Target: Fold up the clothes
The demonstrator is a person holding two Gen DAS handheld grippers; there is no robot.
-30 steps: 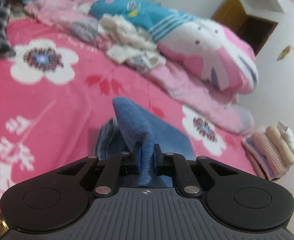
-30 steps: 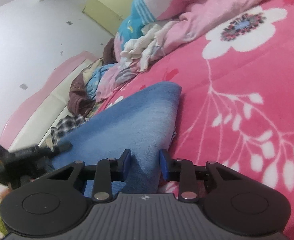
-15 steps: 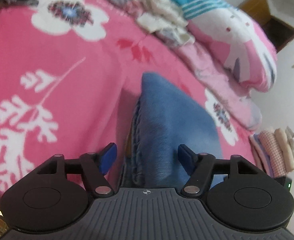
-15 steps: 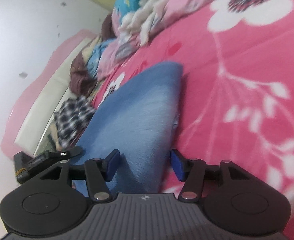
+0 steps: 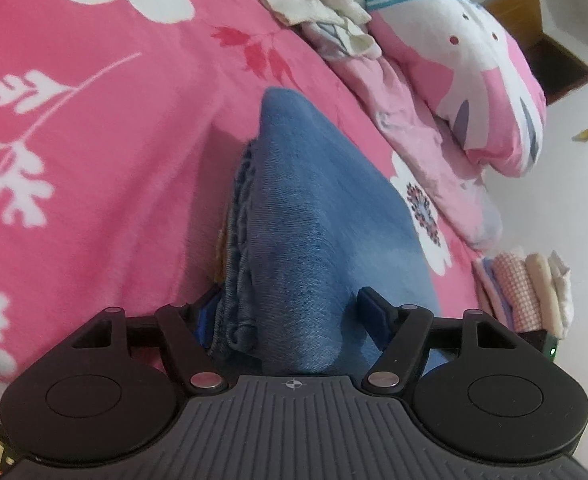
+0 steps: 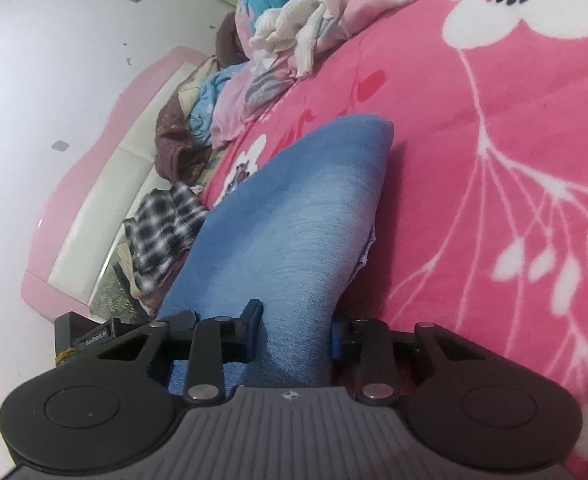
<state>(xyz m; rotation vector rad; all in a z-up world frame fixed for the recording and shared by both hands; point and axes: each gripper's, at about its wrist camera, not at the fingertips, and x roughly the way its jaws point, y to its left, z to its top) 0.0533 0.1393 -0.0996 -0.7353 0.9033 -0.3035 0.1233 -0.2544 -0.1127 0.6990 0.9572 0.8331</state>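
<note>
- Gaping wide at the left tongs point(image 5: 289, 302), just opened, with the folded jeans point(image 5: 314, 200) lying between them and no pad seen pressing the denim
- Pinching the same jeans at the right tongs point(image 6: 294, 325), just narrowed, both pads set against the thick fold
- Judging by that: laying down a fold, one side released and the other gripped
- Best to lower the pinched end flat, keep the layers stacked edge over edge, then let go without dragging the cloth sideways
- Worth checking the seam side near the left tongs, where the edges look bunched rather than level; smooth it before any further fold
- Expect stiff, heavy denim here: likely to hold its crease, and to spring open if dropped from a height
- Resting on a bed, on a pink blanket point(image 5: 93, 140) with white flowers and sprigs, soft enough to dimple under a press
- Further along, just beside the jeans' far tip, a rumpled quilt point(image 5: 474, 80) in pink, white and teal, with pale crumpled garments against it
- Off at the bed's edge, a small folded stack point(image 5: 530, 292), well apart from the jeans
- Towards the pink headboard point(image 6: 105, 184), a heap of unfolded clothes point(image 6: 197, 120) and a checked garment point(image 6: 161, 224)
- Beyond all that, white wall point(image 6: 53, 40) and a wooden doorway point(image 5: 534, 40)
</note>
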